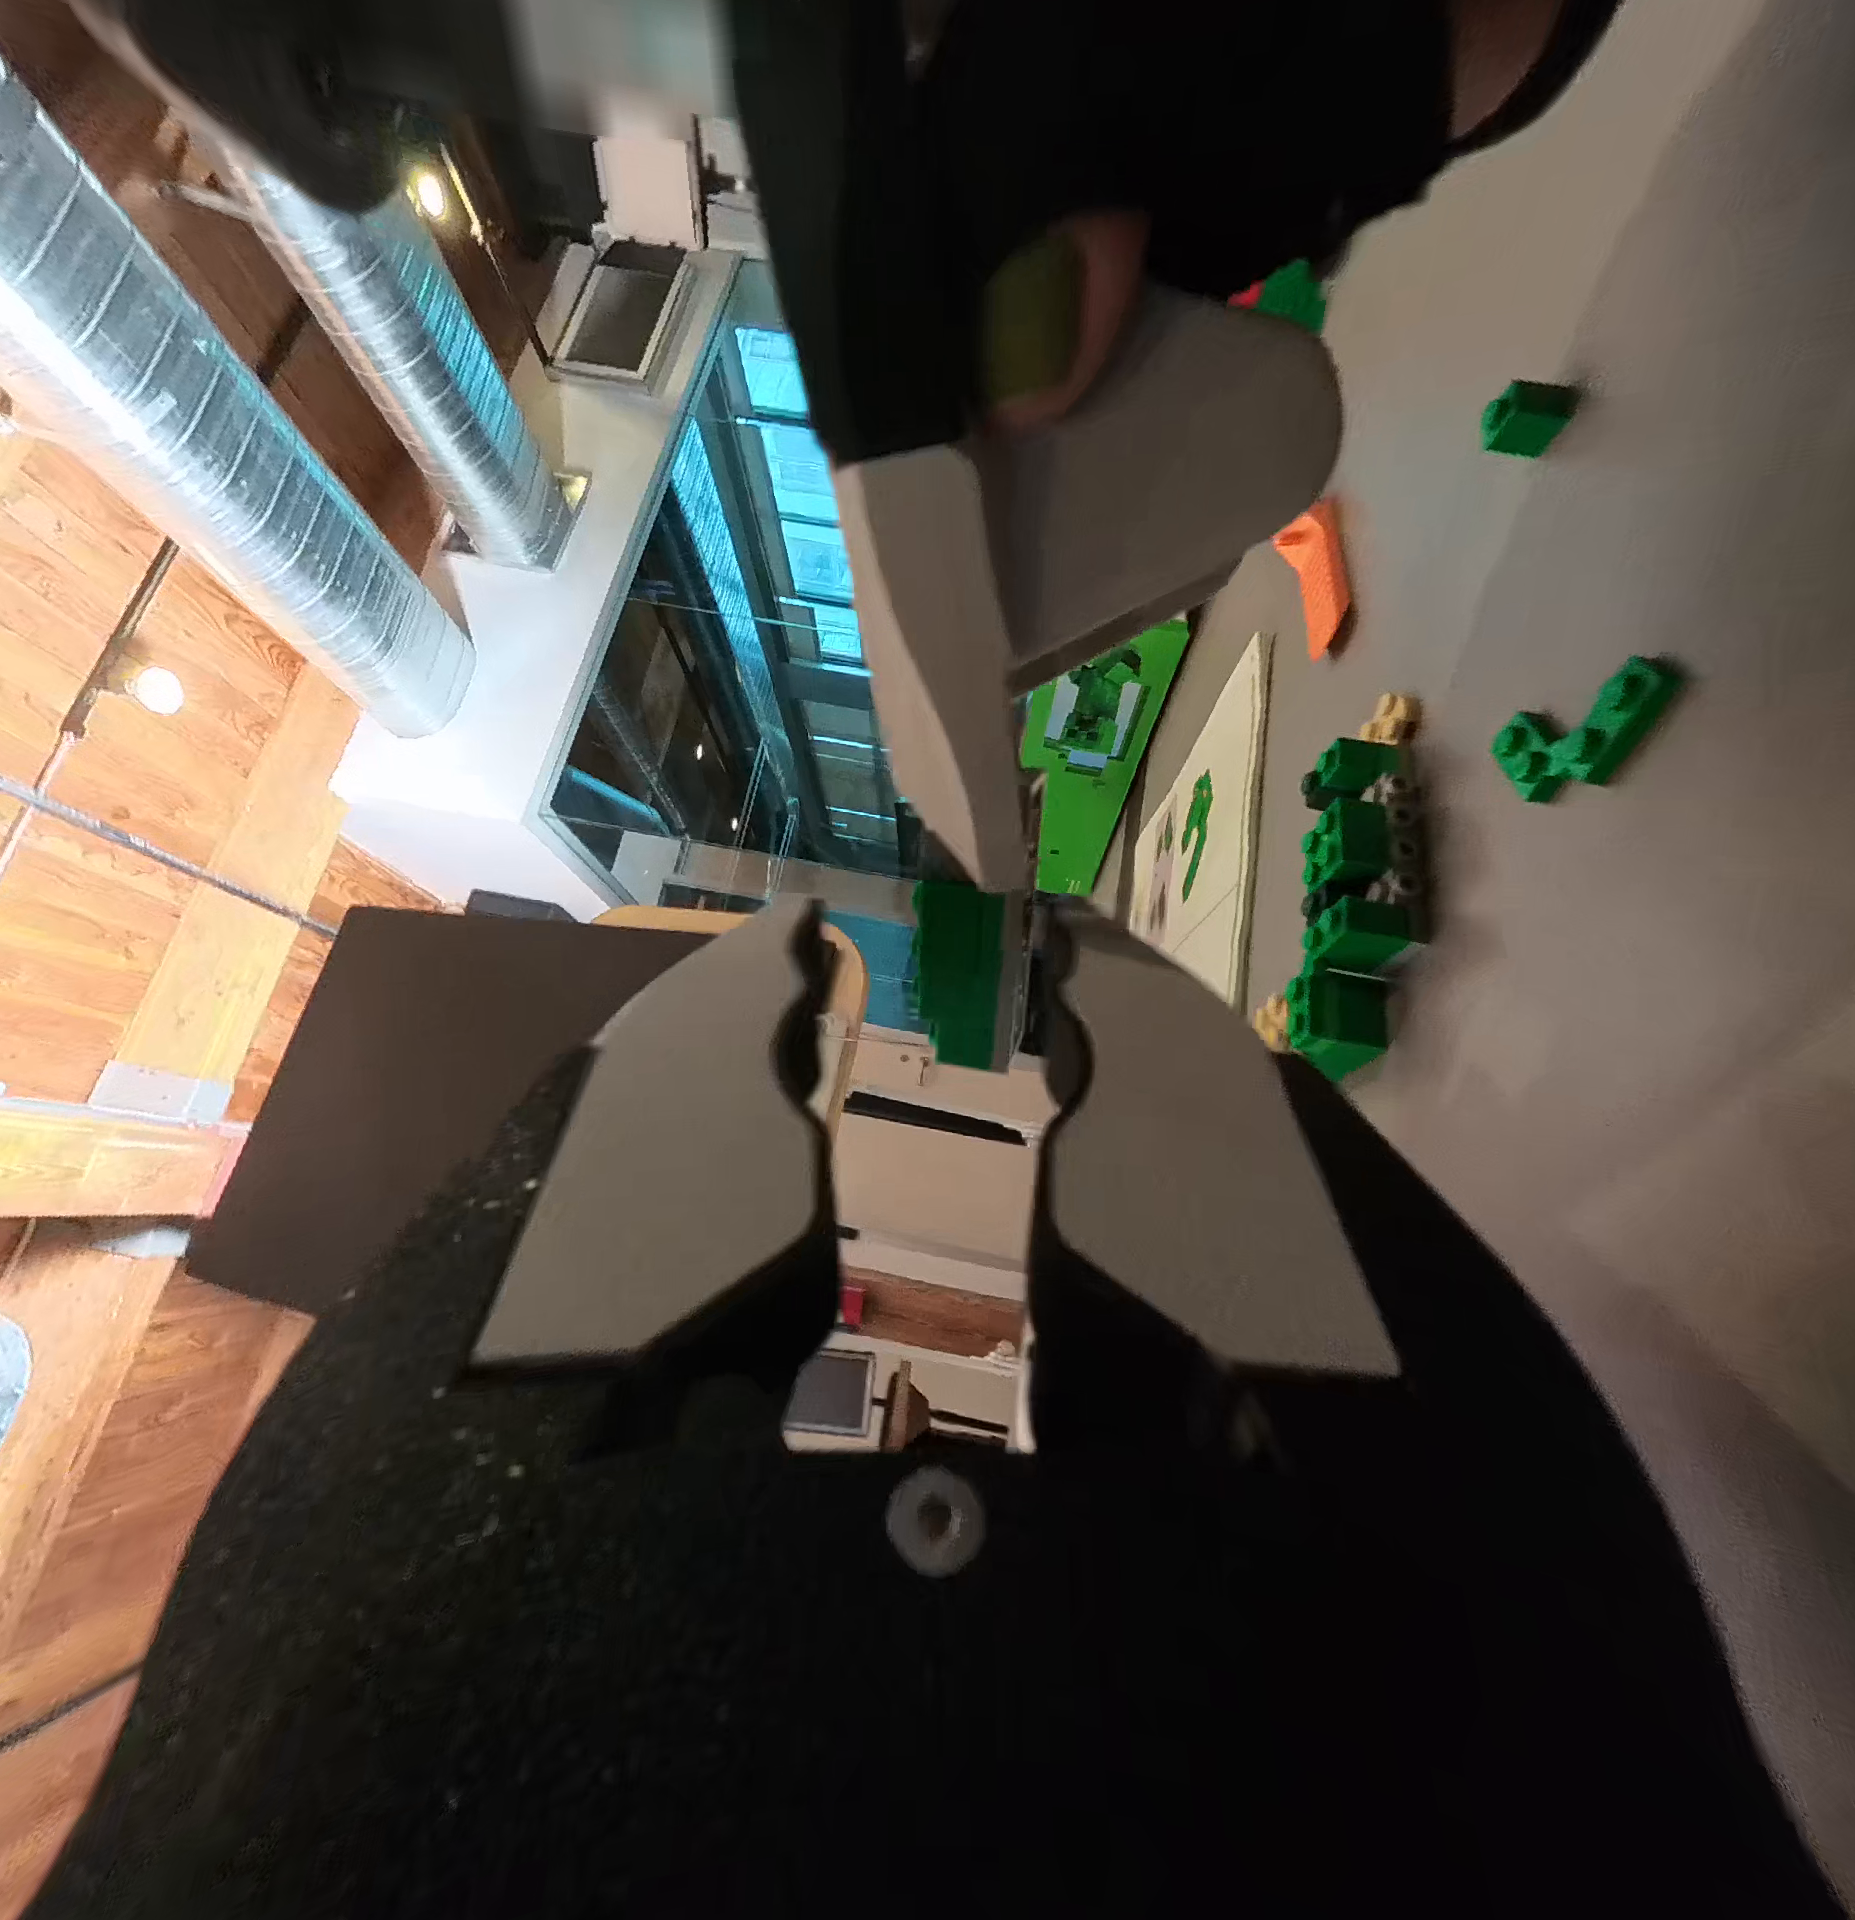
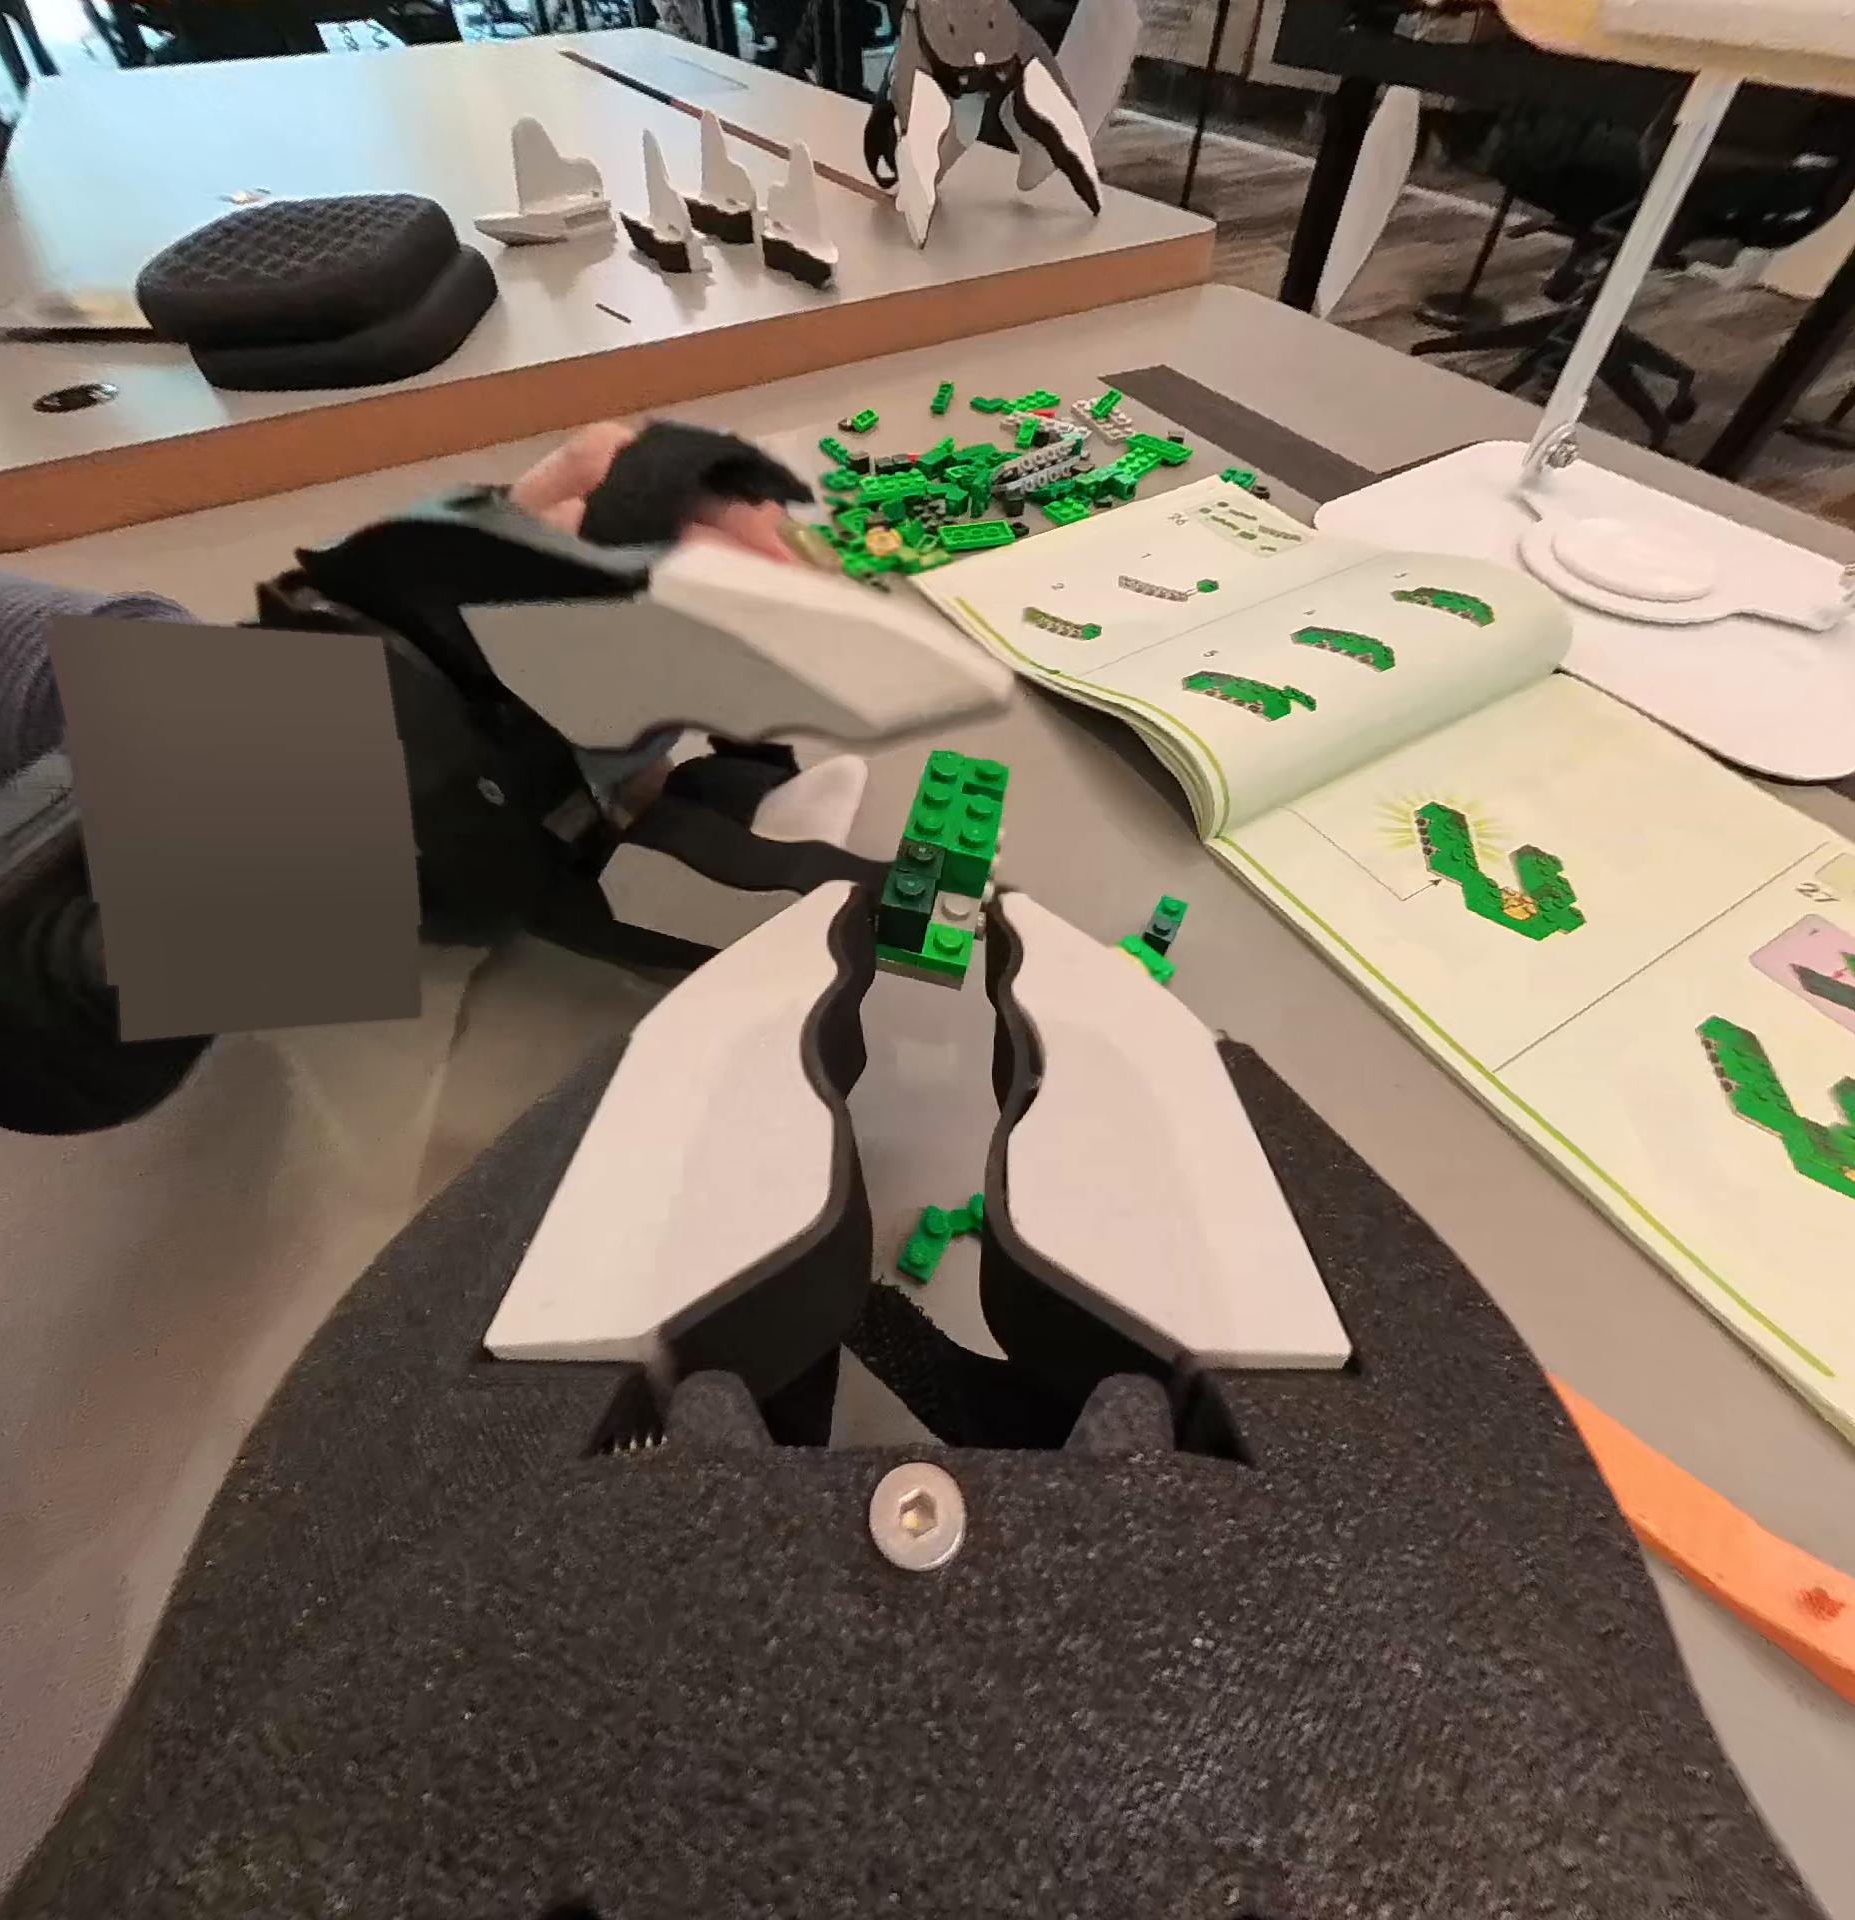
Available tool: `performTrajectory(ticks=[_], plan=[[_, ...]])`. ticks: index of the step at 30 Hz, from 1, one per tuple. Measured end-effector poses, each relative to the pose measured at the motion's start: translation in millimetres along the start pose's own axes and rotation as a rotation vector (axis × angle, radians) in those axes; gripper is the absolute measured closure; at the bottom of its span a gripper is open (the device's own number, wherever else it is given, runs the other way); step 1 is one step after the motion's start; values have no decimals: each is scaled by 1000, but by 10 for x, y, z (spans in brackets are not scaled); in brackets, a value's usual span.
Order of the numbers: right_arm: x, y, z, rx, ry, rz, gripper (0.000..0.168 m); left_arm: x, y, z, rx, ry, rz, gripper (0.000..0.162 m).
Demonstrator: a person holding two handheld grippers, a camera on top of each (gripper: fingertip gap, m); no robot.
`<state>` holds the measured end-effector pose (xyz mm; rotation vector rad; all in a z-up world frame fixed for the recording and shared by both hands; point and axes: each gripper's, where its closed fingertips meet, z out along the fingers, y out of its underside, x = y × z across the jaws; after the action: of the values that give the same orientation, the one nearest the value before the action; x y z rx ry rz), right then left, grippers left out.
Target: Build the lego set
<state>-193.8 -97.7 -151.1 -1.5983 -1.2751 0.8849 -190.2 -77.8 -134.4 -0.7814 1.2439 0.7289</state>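
since my right gripper point(image 2: 928, 914) clamps the green lego assembly point(image 2: 949, 847) at centre frame, its long axis points up-frame. my left gripper point(image 2: 829, 758) gapes, ungripped, just upper left of it, nearer than any loose brick.

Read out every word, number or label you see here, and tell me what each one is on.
I don't quote writing from pictures, but here is where it stands:
Booklet: small printed step numbers beside the build drawings on both open pages, and a page number at the bottom corner.
Bricks: no writing visible.
Nothing else in either view shows readable text. In the left wrist view the booklet is too blurred to read.
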Motion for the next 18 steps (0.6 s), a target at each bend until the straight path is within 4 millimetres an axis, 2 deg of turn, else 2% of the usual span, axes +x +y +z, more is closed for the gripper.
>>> performTrajectory(ticks=[1,2,5,8,14,18], plan=[[-12,-3,0,6,-16,12,148,32,-7,-4,-2,15,25,137],[-14,-12,-5,15,-24,17,148,39,-10,-6,-5,16,39,141],[-2,-46,-53,55,-16,-63,147,65,-6,-2,-18,55,-10,141],[29,-67,-141,69,59,-317,134,158,26,2,-36,123,-37,141],[-40,52,-197,7,244,-964,138,311,17,-10,-49,251,-131,142],[17,154,-143,-67,320,-1138,138,361,-4,-23,-47,296,-166,142]])
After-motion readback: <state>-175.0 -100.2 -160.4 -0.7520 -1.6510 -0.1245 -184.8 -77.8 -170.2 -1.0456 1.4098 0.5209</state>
